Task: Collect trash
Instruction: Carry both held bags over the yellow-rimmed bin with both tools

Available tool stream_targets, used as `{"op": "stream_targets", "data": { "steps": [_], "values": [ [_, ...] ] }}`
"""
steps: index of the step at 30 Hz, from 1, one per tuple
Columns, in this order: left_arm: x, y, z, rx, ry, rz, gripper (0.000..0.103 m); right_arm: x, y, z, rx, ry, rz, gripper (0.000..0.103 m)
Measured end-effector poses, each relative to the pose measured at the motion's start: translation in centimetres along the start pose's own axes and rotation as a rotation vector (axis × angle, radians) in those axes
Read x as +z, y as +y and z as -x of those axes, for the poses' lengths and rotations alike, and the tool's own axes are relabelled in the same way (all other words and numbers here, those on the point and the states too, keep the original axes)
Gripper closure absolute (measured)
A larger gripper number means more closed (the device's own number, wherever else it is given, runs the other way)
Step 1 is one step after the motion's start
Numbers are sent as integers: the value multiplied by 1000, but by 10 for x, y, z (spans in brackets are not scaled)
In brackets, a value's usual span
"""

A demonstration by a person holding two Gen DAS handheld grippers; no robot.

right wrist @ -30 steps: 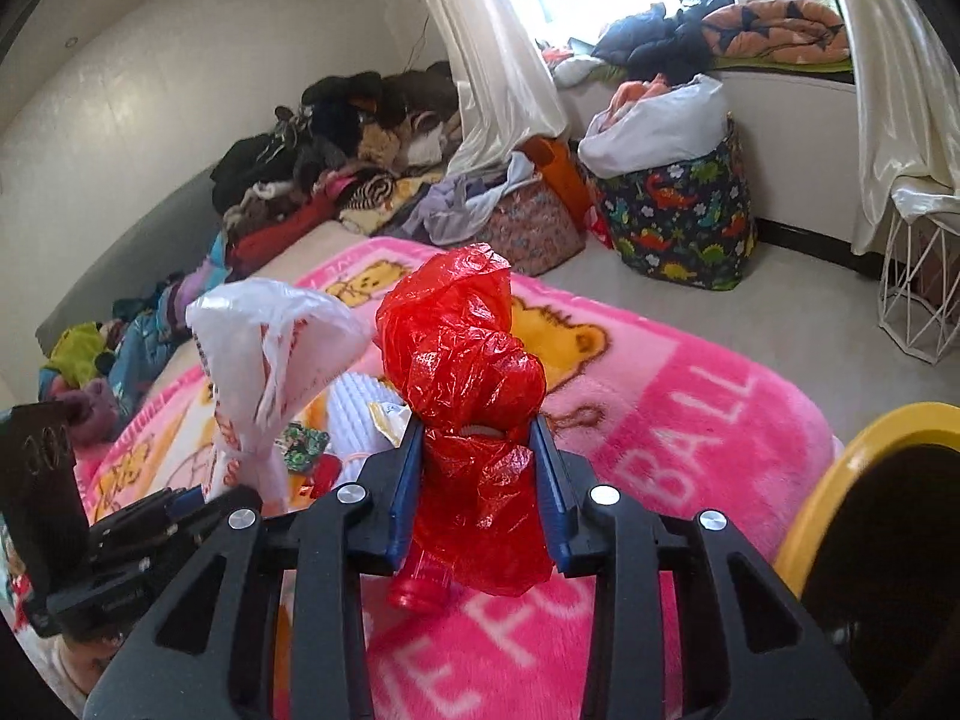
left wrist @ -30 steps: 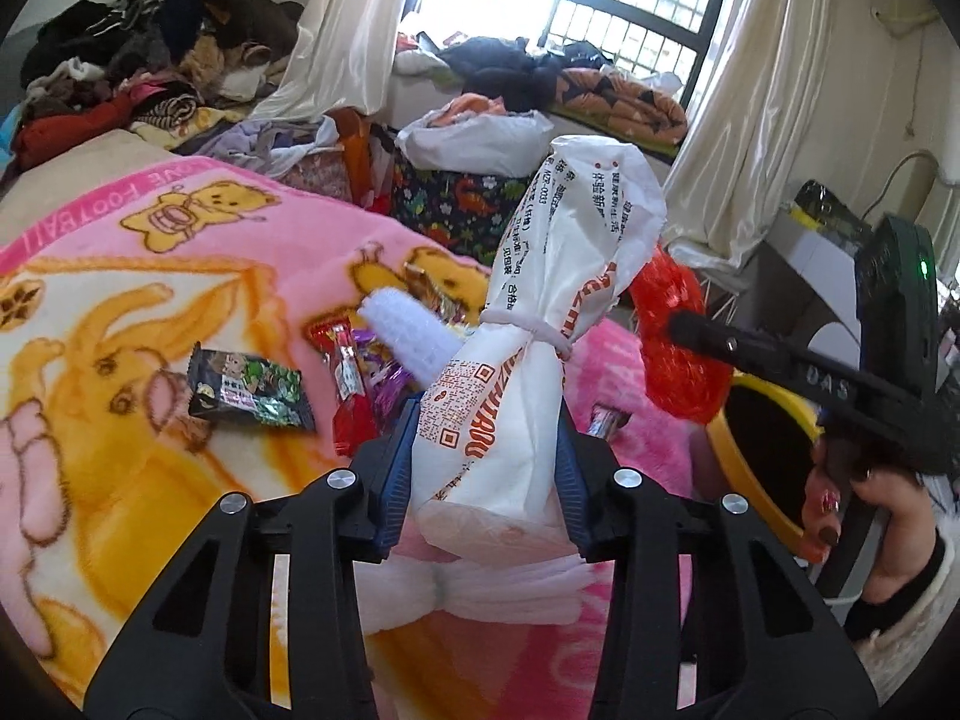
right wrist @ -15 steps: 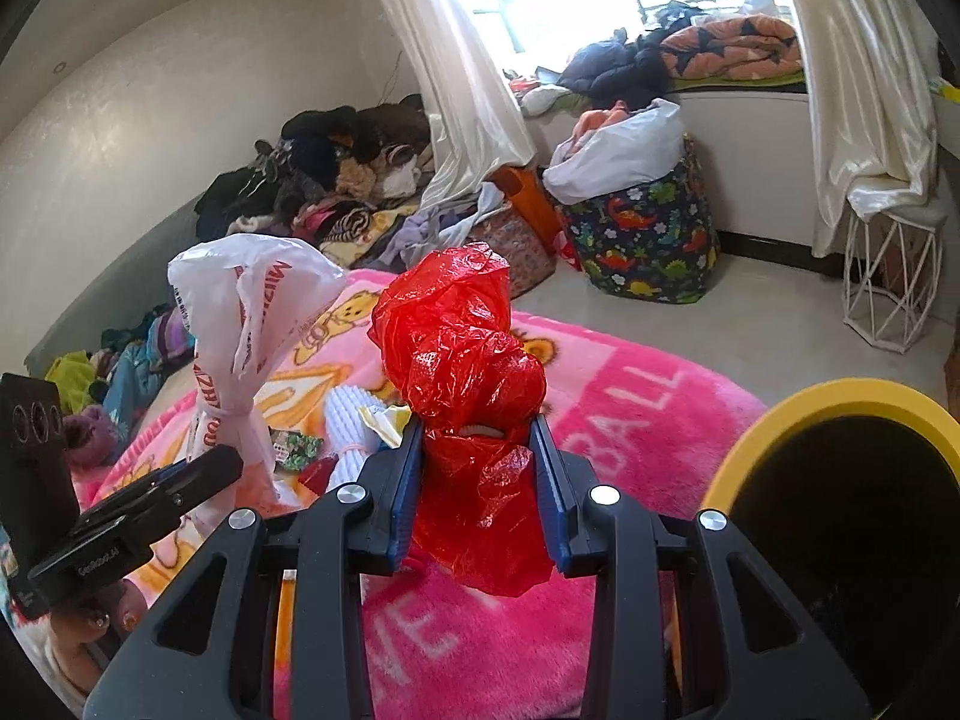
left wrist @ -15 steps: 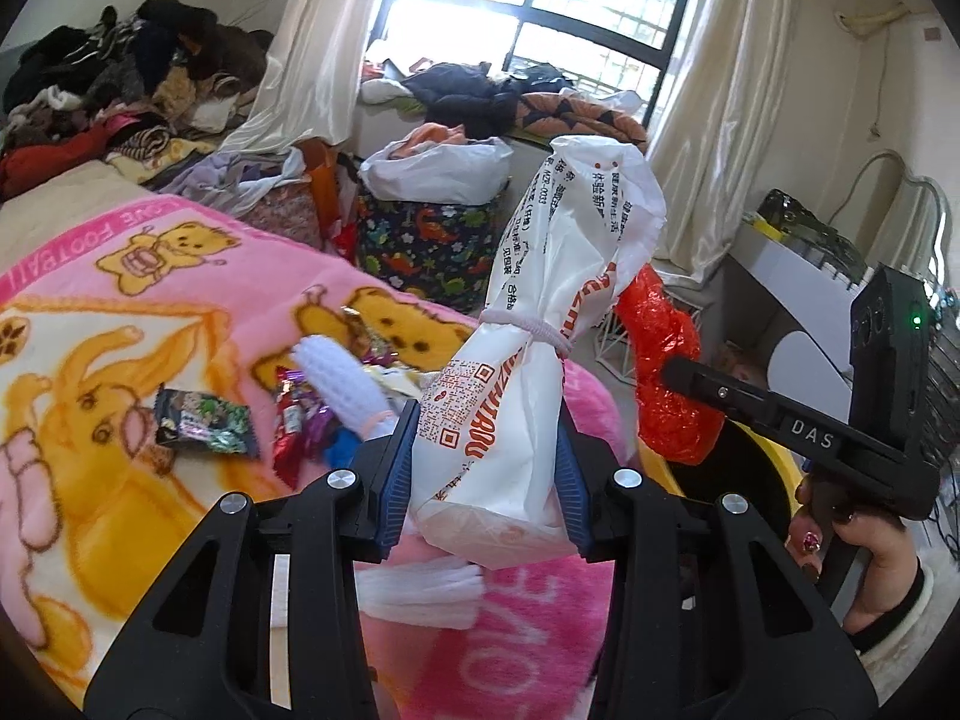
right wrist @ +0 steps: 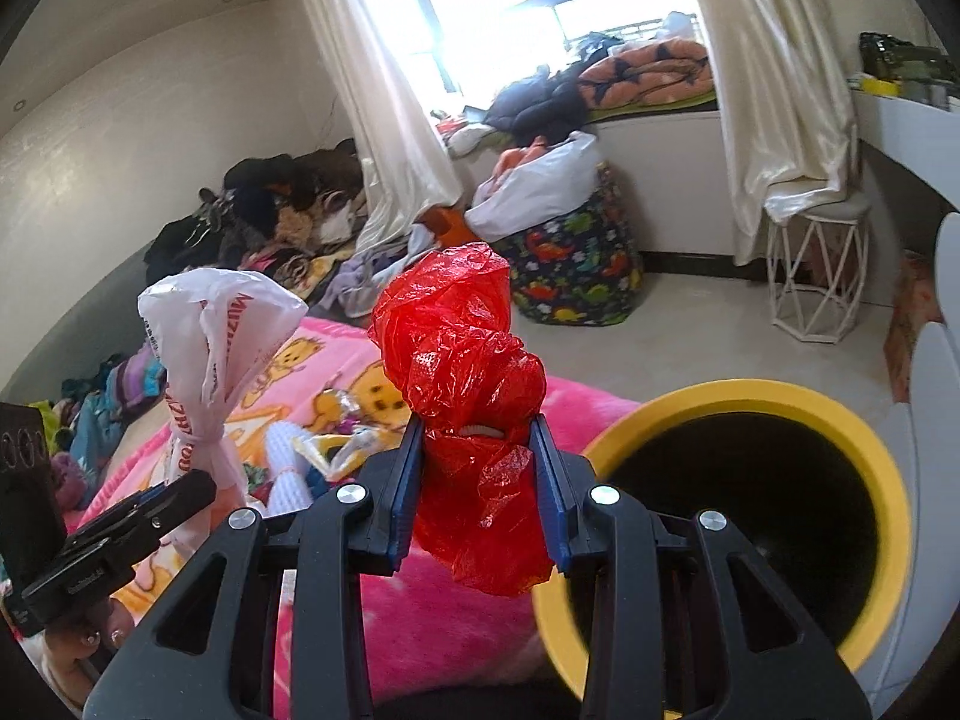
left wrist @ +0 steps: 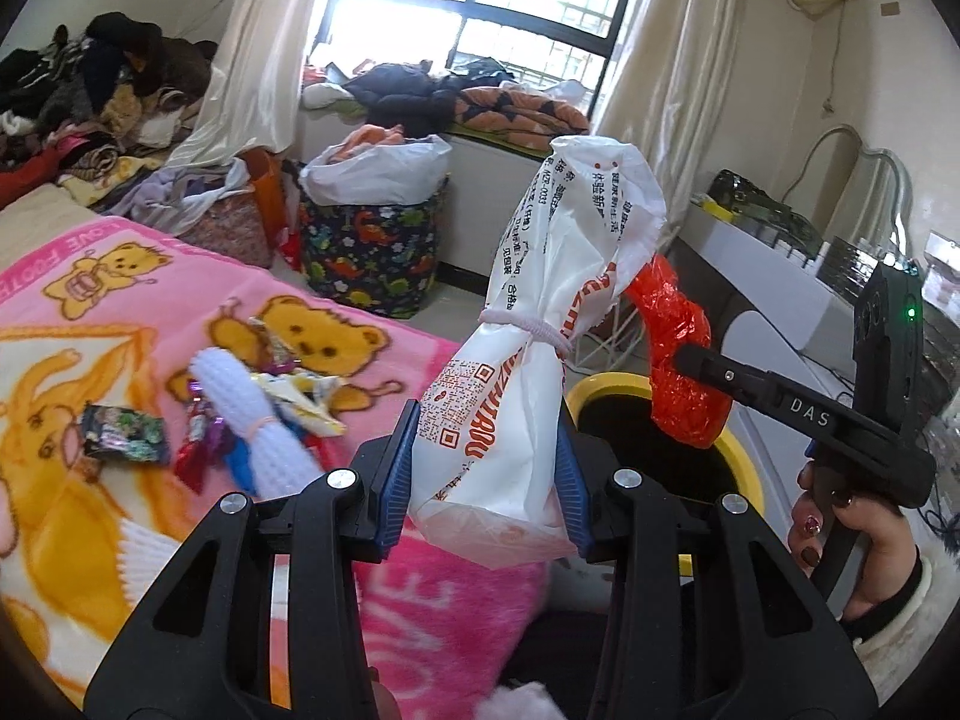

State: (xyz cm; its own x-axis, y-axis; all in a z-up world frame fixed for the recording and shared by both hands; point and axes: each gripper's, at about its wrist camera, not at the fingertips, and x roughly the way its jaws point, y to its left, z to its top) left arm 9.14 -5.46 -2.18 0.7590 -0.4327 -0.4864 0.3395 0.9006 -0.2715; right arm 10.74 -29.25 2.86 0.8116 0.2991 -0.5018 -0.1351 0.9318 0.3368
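Between each gripper's fingers, a clamped upright bag: left white bag, right red bag.

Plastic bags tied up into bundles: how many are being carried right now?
2. The white printed plastic bag bundle sits clamped in the left claw. The crumpled red plastic bag bundle is clamped in the right claw, beside the yellow-rimmed bin.

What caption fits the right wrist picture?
Right tool grips a red bag beside the yellow-rimmed bin.
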Motion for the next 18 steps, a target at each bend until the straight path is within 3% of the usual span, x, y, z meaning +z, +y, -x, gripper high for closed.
{"op": "stream_targets", "data": {
  "steps": [18],
  "values": [
    [1, -59, -36, -82, 41, -99, 69, -6, -65, 40, -146, -59, -103, 71]
  ]
}}
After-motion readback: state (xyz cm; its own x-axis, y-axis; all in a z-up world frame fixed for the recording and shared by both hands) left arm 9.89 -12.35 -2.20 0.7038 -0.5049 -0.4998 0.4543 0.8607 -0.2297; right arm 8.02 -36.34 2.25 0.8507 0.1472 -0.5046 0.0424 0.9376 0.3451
